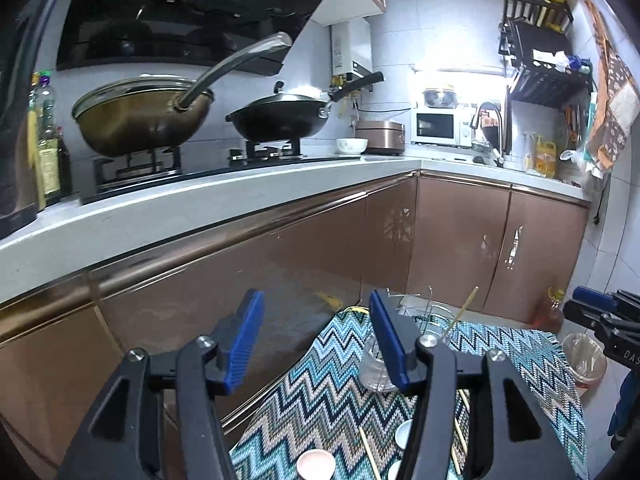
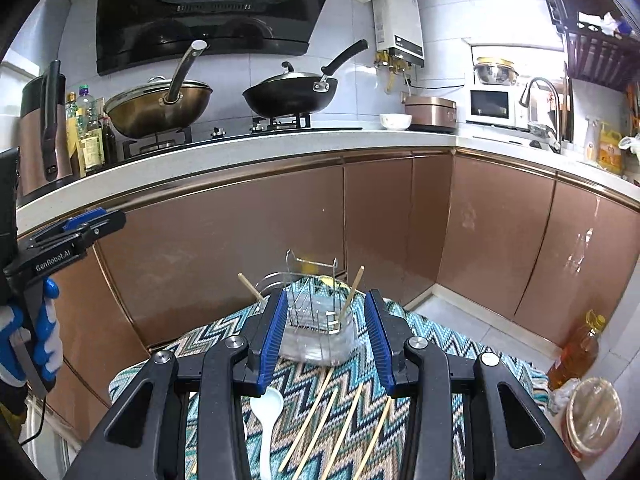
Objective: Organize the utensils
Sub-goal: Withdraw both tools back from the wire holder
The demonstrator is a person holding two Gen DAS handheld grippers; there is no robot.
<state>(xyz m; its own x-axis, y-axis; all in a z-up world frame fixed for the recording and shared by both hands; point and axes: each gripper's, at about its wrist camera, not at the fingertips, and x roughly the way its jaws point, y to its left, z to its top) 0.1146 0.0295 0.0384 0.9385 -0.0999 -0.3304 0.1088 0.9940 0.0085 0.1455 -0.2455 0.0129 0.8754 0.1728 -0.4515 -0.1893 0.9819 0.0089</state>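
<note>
A clear utensil holder point(image 2: 316, 340) with a wire rack stands at the far end of a zigzag-patterned cloth point(image 2: 440, 364). One chopstick point(image 2: 354, 290) leans in it and another point(image 2: 250, 286) sticks up at its left. Several loose chopsticks point(image 2: 320, 420) and a white spoon point(image 2: 266, 416) lie on the cloth nearer me. My right gripper point(image 2: 326, 296) is open above them, nothing between its pads. My left gripper point(image 1: 316, 298) is also open and empty, up and left of the holder point(image 1: 374, 368). A pink cup point(image 1: 316, 465) sits below it.
Brown cabinet doors point(image 2: 240, 248) and a white counter point(image 2: 248, 152) with two woks point(image 2: 160, 106) run behind the cloth. An oil bottle point(image 2: 576, 352) and a lined bin point(image 2: 594, 412) stand on the floor at the right. A gloved hand point(image 2: 44, 344) holds the left gripper point(image 2: 76, 228).
</note>
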